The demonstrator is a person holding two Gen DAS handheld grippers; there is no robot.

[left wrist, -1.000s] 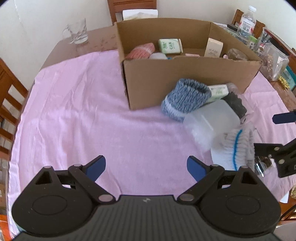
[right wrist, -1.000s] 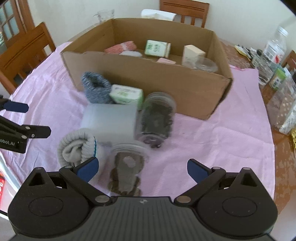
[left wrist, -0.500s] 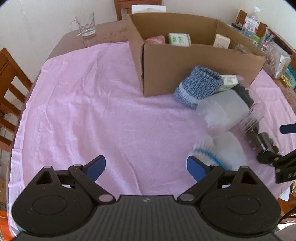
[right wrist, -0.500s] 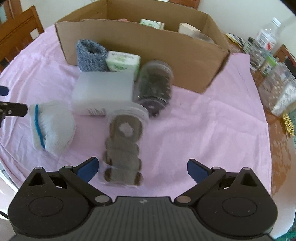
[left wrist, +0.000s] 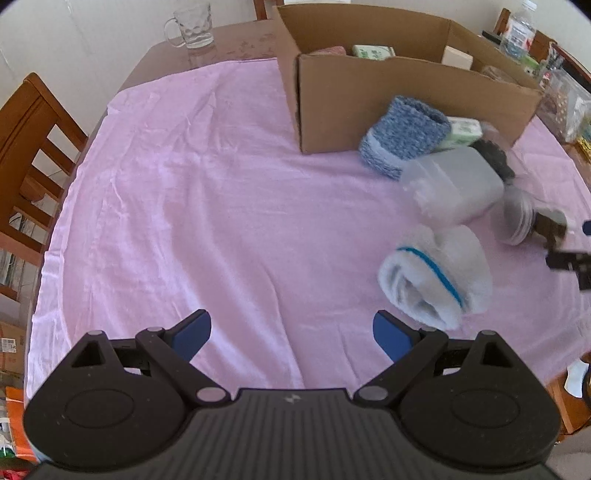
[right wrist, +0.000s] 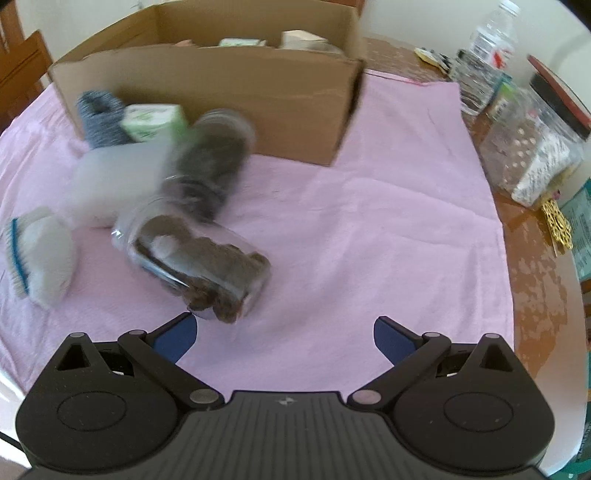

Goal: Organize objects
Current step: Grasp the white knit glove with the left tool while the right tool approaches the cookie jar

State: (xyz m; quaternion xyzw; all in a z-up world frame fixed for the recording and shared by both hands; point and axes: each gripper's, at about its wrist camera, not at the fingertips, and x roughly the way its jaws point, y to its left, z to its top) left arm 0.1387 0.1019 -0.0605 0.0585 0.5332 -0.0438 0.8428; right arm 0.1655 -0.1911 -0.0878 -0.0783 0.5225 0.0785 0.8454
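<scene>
Room: wide bare pink cloth [left wrist: 192, 206] ahead-left of my left gripper [left wrist: 291, 332] | cardboard box [left wrist: 406, 96] far ahead-right | Shapes: fuzzy white rolled sock [left wrist: 436, 273] just right of its right finger; clear ribbed jar [right wrist: 199, 258] lying by my right gripper's [right wrist: 284, 332] left finger | Pose: both spread wide, empty, low over cloth.

Brown wooden table [left wrist: 236, 40], glossy top, mostly covered by a pink cloth [left wrist: 207, 206] with light creases. Plain off-white wall [left wrist: 92, 44] across the upper left of the left view. Slatted wooden chair [left wrist: 26, 147] at the left edge, another chair back [left wrist: 264, 7] at top centre. In the right view, bare tabletop [right wrist: 535, 277] shows at the right edge, worn and patchy. Bright, even daylight.
</scene>
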